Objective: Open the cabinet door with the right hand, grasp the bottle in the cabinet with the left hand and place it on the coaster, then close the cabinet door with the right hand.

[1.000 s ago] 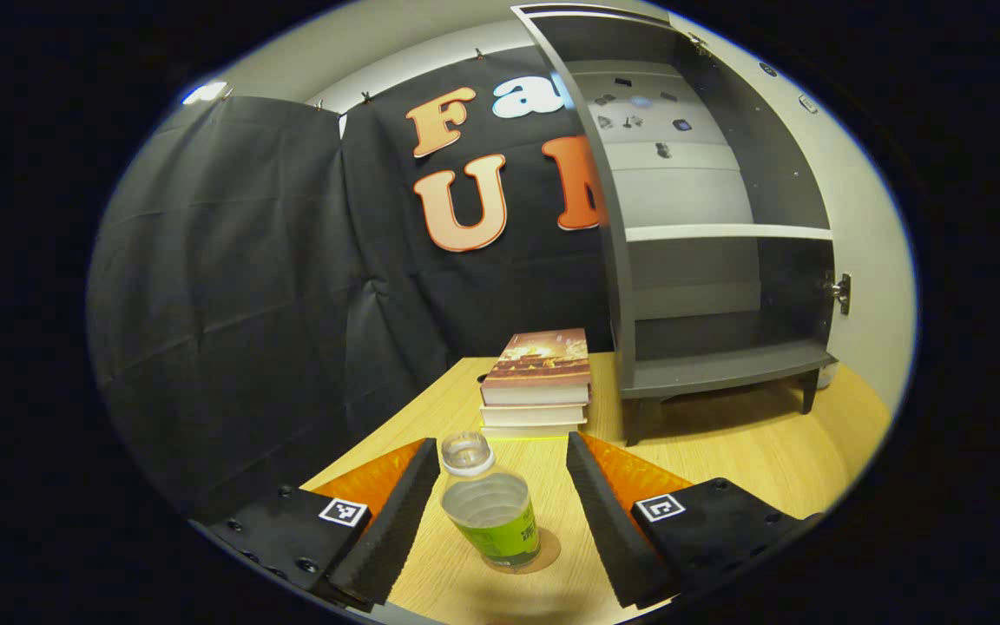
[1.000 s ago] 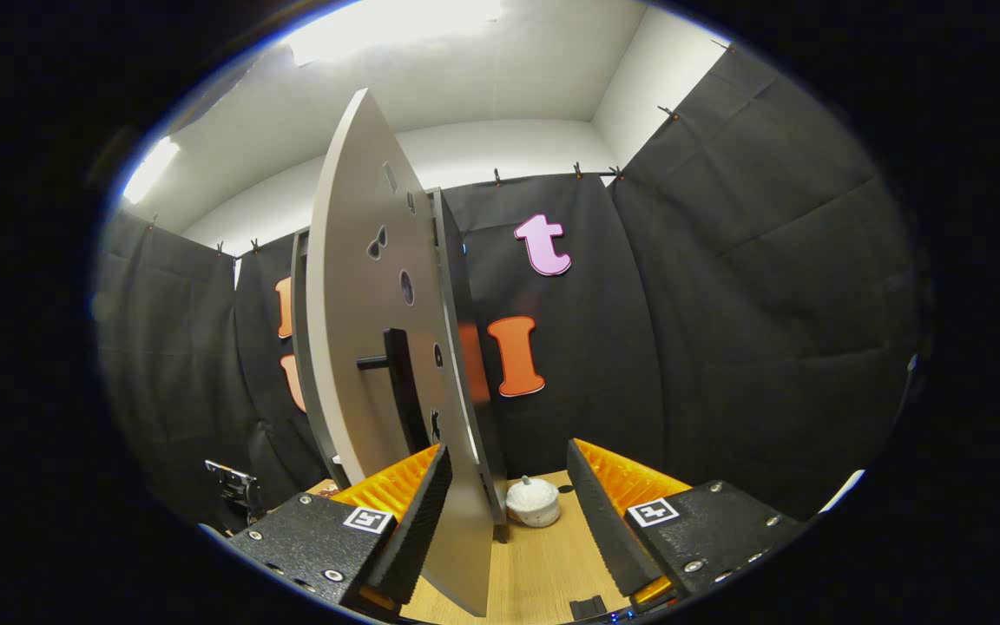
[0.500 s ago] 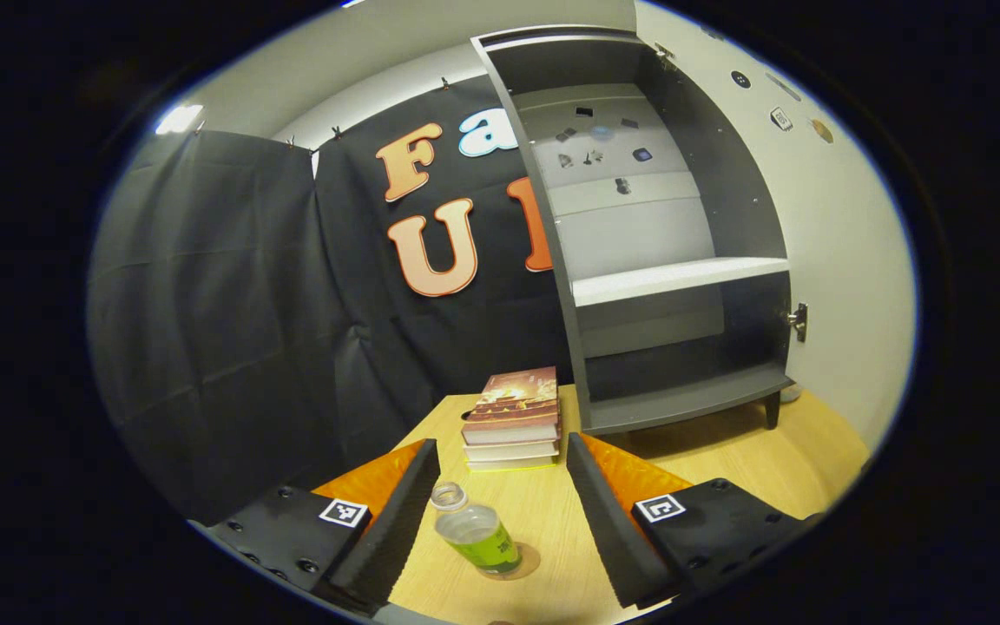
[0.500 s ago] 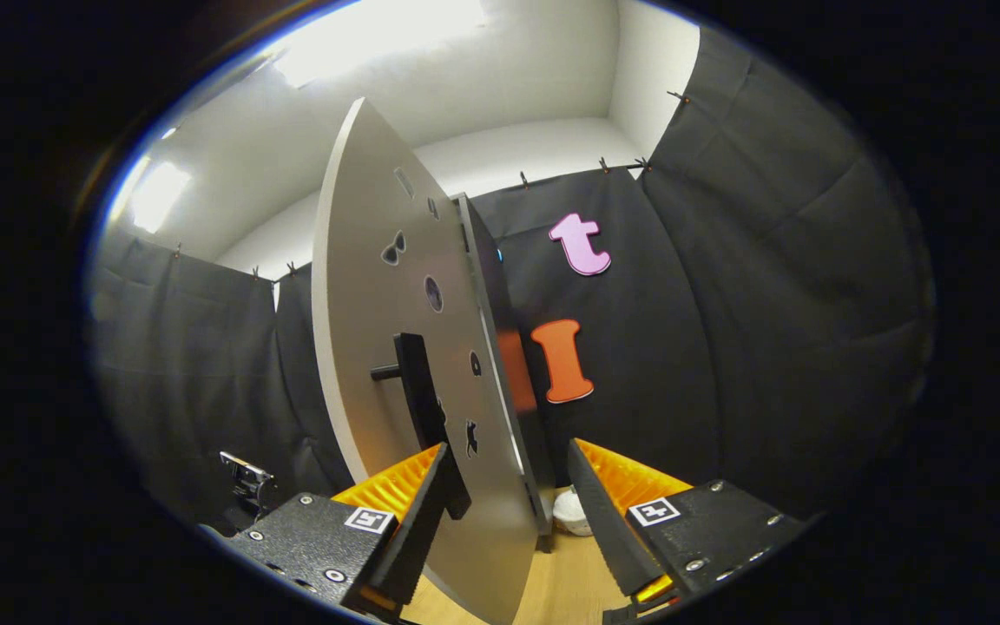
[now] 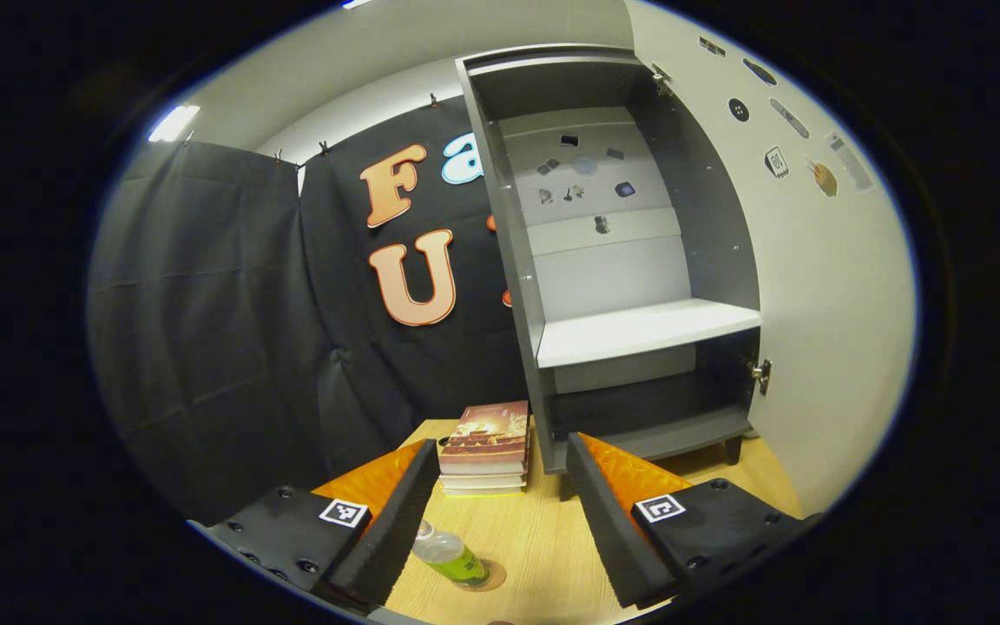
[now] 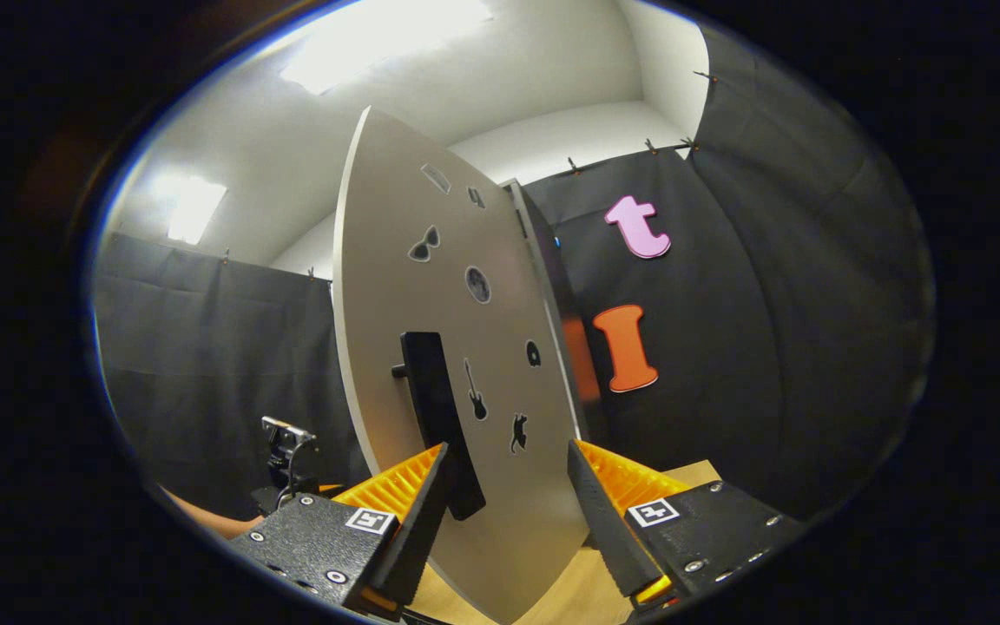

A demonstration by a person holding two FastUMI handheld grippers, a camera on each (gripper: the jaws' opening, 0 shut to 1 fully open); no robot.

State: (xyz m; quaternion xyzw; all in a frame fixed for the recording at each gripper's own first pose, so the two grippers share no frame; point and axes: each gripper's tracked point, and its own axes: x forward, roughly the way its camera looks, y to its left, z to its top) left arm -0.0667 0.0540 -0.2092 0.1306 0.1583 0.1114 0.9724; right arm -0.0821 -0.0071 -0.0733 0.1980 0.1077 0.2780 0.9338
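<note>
Clear plastic bottle [image 5: 450, 555] on a light wood-grain table [image 5: 535, 538]; matt grey cabinet [image 5: 621, 260].

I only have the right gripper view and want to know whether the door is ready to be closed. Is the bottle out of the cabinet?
Observer: Yes. In the left gripper view the bottle stands on the coaster on the table.
Operator: Is the left gripper holding it?
Observer: No. The left gripper is open, and neither finger presses on the bottle.
Operator: Would the door hit anything as it swings shut?
Observer: Probably not. The stack of books lies on the table outside the cabinet, against its far side from the door.
</note>
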